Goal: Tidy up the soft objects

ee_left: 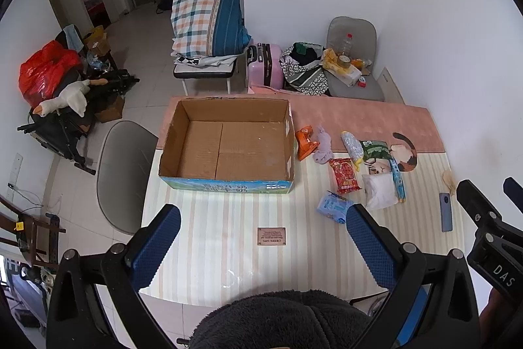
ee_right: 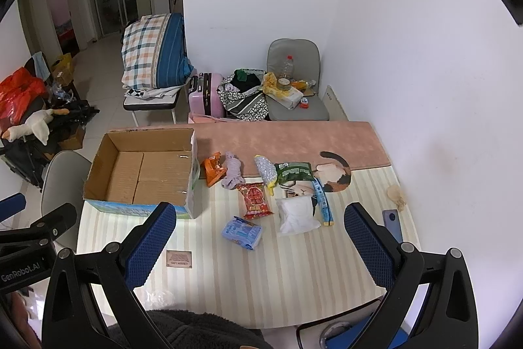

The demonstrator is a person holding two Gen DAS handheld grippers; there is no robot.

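Left wrist: left gripper (ee_left: 263, 237) fingers released, empty; right gripper (ee_right: 260, 234) likewise; box (ee_left: 225, 182) empty.

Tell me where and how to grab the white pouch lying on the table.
Pinch the white pouch across its puffy middle, coming straight down from above with the open right gripper. It lies flat, likely squashes easily, and only the blue tube crowds one edge.
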